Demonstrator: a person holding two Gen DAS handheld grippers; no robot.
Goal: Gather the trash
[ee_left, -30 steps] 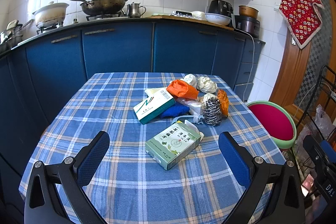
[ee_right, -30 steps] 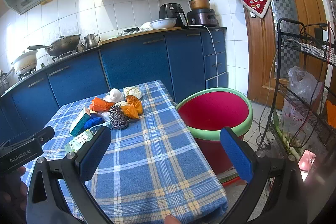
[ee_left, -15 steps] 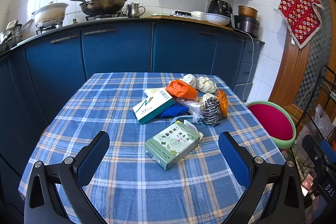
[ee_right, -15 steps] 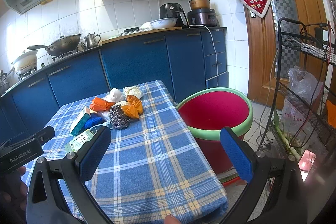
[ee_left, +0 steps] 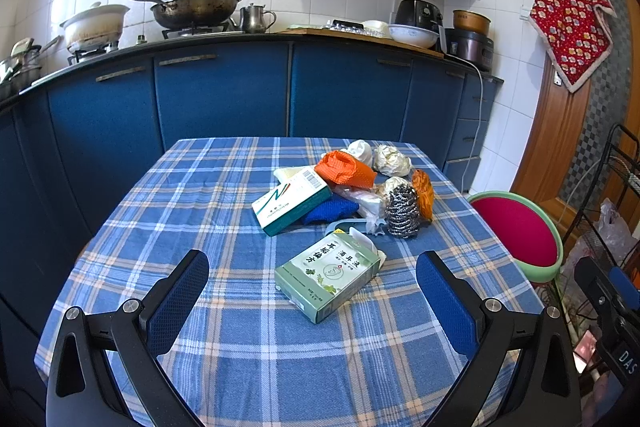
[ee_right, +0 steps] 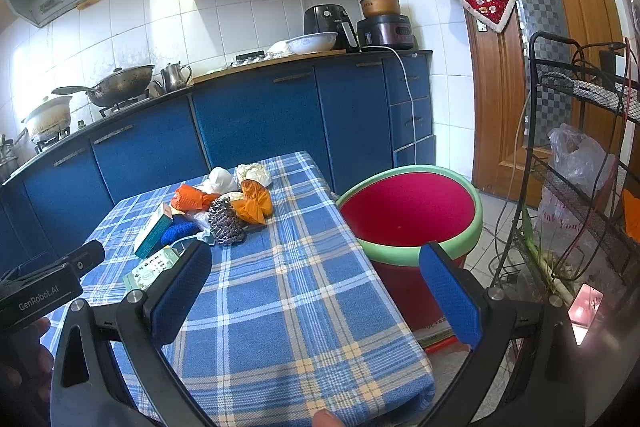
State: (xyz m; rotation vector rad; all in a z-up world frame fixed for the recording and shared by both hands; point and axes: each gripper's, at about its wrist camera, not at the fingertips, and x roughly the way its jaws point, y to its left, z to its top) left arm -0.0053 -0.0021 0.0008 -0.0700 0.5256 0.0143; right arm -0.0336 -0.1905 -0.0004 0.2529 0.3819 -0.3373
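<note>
A pile of trash lies on the blue plaid table (ee_left: 224, 211): a green medicine box (ee_left: 328, 275) nearest me, a white and teal box (ee_left: 292, 201), a steel wool scrubber (ee_left: 402, 211), orange bags (ee_left: 346, 169), a blue pad (ee_left: 330, 207) and crumpled white paper (ee_left: 392, 161). My left gripper (ee_left: 312, 301) is open and empty, just short of the green box. My right gripper (ee_right: 316, 291) is open and empty over the table's right edge, beside the red bin (ee_right: 408, 211) with a green rim. The pile also shows in the right wrist view (ee_right: 228, 207).
Blue kitchen cabinets (ee_left: 224, 95) run behind the table, with pots and a wok on the counter. A black wire rack (ee_right: 580, 167) with a plastic bag stands right of the bin. A wooden door (ee_right: 504, 107) is behind it.
</note>
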